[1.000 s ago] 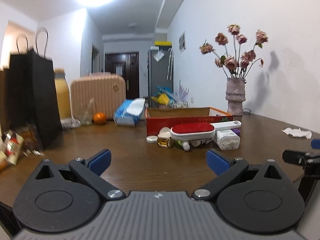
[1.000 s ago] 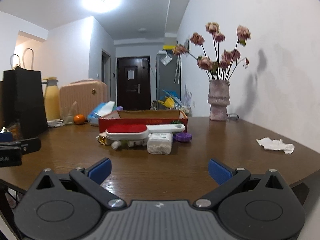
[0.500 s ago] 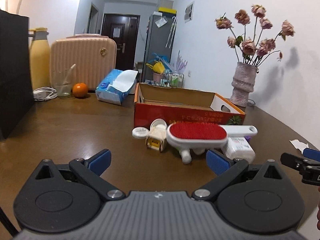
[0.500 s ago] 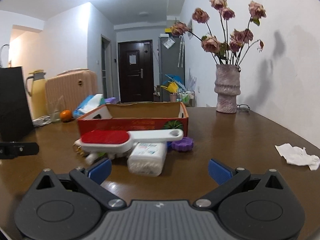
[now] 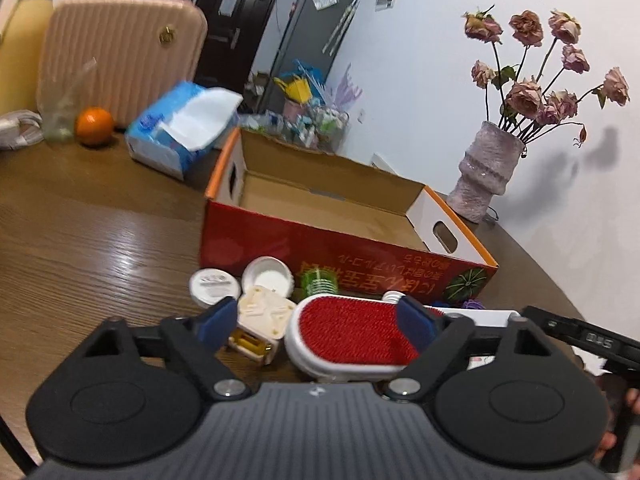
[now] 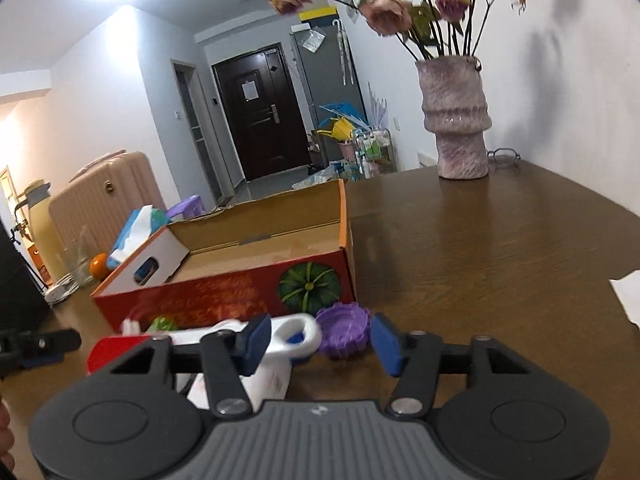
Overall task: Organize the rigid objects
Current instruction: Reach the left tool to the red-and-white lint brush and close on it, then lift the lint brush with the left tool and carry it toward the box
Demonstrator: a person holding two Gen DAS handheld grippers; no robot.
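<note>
A red and orange cardboard box [image 5: 340, 256] [image 6: 224, 300] stands open on the brown table, with small items piled along its near wall. My left gripper [image 5: 316, 324] is over a cream plug adapter [image 5: 262, 312] and a red lint brush [image 5: 348, 334]. Its jaws are closing with both items between them, and no pad visibly presses. My right gripper [image 6: 320, 344] is closing around the brush's white handle loop [image 6: 300, 336] and a purple lid [image 6: 344, 334], without gripping either. A white packet [image 6: 268, 380] lies under the handle. Two white caps [image 5: 214, 285] and a green item [image 5: 318, 280] sit by the box.
A blue tissue pack [image 5: 180, 128], an orange [image 5: 95, 120], a pink suitcase [image 5: 120, 48] and a yellow flask [image 5: 20, 40] stand at the back left. A vase of dried roses [image 6: 456, 120] is at the back right. White paper [image 6: 628, 296] lies at the right edge.
Both grippers have moved forward to the pile in front of the box and tipped downward. Both pairs of jaws have narrowed from wide open.
</note>
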